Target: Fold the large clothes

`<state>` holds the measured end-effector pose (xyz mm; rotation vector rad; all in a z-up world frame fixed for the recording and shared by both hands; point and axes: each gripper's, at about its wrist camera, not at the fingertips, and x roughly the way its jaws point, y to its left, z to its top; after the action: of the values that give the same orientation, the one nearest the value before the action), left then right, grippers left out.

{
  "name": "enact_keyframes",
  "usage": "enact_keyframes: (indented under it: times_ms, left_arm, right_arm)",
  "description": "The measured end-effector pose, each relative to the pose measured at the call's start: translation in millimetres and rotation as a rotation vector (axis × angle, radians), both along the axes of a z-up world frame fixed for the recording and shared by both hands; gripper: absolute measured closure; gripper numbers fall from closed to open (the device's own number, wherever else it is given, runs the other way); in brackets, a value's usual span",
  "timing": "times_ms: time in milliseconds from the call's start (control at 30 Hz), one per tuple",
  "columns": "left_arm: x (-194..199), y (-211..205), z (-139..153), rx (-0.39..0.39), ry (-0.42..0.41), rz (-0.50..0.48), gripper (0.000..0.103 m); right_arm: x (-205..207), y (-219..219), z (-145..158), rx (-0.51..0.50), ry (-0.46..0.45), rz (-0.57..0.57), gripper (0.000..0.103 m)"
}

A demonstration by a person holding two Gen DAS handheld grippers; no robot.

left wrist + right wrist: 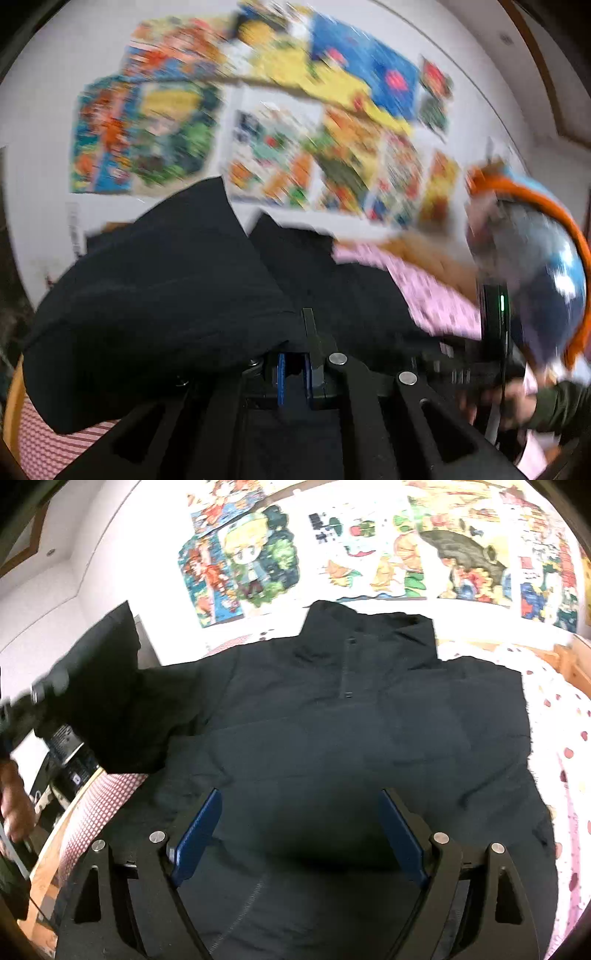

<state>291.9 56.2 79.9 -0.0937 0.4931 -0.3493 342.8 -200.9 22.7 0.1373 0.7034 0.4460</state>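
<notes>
A large black jacket (332, 720) lies spread on the bed, collar toward the wall. My right gripper (299, 834) is open and empty, hovering just above the jacket's lower middle. My left gripper (293, 373) is shut on the black sleeve (155, 302) and holds it lifted; the view is blurred by motion. In the right wrist view the raised sleeve (107, 686) hangs at the left with the left gripper's body behind it.
Bedding with pink dots (565, 738) lies on the right and a red checked sheet (96, 812) on the left. A wooden bed edge (44, 871) runs at the left. Colourful posters (369, 546) cover the wall. A globe (535, 266) stands at the right.
</notes>
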Motion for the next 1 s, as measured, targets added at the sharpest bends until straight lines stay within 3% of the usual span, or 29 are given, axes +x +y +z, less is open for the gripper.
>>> enact_keyframes:
  times_ms: [300, 433, 533, 700, 800, 867, 933, 1000]
  left_arm:
    - [-4.1, -72.5, -57.5, 0.156, 0.168, -0.251, 0.095]
    - [-6.0, -84.2, -75.0, 0.194, 0.229, -0.274, 0.095]
    - [-4.0, -83.8, -86.9, 0.183, 0.311, -0.286, 0.095]
    - [-14.8, -74.9, -94.8, 0.183, 0.376, -0.323, 0.092]
    - [-28.5, -65.6, -94.4, 0.149, 0.408, -0.369, 0.074]
    - [-39.8, -58.0, -90.3, 0.134, 0.399, -0.391, 0.044]
    - [-51.8, -47.5, -82.4, 0.119, 0.37, -0.393, 0.037]
    - [-60.8, -32.6, -72.8, 0.112, 0.344, -0.368, 0.037]
  right_arm:
    - [8.5, -24.7, -12.3, 0.006, 0.017, -0.074, 0.021]
    - [16.2, -36.3, -21.9, 0.04, 0.059, -0.107, 0.021]
    - [18.7, -42.2, -28.9, 0.052, 0.074, -0.133, 0.021]
    - [22.0, -47.6, -37.3, 0.082, 0.098, -0.146, 0.021]
    - [21.8, -42.7, -40.3, 0.088, 0.098, -0.122, 0.021]
    - [20.9, -34.1, -41.1, 0.076, 0.092, -0.09, 0.021]
    - [17.8, -23.5, -41.8, 0.051, 0.076, -0.05, 0.021]
    - [14.9, -13.8, -39.5, 0.032, 0.06, -0.013, 0.021]
